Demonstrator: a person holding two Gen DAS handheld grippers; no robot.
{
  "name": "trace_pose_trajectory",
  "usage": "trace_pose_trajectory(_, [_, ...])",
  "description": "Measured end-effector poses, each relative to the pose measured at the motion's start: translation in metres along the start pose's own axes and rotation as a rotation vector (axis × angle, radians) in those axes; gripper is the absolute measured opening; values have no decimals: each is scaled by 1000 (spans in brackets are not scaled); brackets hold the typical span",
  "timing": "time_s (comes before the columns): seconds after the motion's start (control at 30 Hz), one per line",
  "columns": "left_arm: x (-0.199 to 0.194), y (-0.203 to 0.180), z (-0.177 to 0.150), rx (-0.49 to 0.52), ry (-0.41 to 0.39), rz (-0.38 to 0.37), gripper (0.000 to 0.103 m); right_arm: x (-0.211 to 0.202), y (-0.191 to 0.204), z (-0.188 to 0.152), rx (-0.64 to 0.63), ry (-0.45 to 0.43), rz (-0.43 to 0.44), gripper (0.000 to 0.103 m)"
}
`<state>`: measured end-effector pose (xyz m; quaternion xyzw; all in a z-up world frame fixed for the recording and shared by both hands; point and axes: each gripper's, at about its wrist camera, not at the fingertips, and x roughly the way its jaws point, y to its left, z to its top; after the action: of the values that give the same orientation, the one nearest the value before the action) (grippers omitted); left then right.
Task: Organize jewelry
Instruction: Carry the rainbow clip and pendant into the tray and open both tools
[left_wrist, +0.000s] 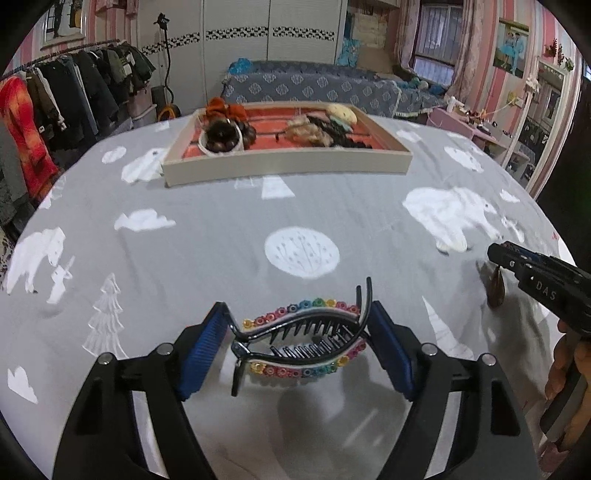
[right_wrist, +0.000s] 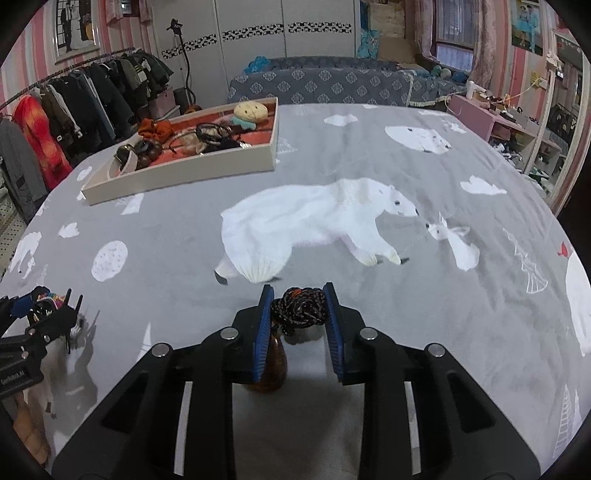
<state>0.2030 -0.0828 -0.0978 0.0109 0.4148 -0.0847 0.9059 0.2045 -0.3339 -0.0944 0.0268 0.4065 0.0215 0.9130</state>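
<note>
My left gripper (left_wrist: 297, 332) is shut on a black hair claw clip (left_wrist: 301, 341) trimmed with rainbow beads, held above the grey bedspread. My right gripper (right_wrist: 299, 314) is shut on the knotted black-and-orange cord (right_wrist: 300, 309) of a necklace; its brown teardrop pendant (right_wrist: 271, 363) hangs below the fingers. The right gripper (left_wrist: 496, 254) also shows at the right of the left wrist view with the pendant (left_wrist: 495, 290) dangling. A beige tray (left_wrist: 284, 168) with a red lining sits at the far side and holds beads, scrunchies and a plush; it also shows in the right wrist view (right_wrist: 177, 177).
The grey bedspread (left_wrist: 207, 258) with white polar bears covers the whole work surface. A clothes rack (left_wrist: 55, 96) stands to the left. A blue patterned sofa (left_wrist: 314, 86) is behind the tray. A mirror and pink shelf (left_wrist: 543, 122) stand to the right.
</note>
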Motion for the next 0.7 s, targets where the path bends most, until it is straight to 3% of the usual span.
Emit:
trace_pose_trajectory(0.37, [-15, 32, 64, -19, -117, 22, 76, -17, 19, 56, -19, -107, 7, 27])
trace_pose_trajectory(0.7, [5, 67, 129, -34, -179, 46, 76, 1, 49, 126, -59, -180, 25, 27])
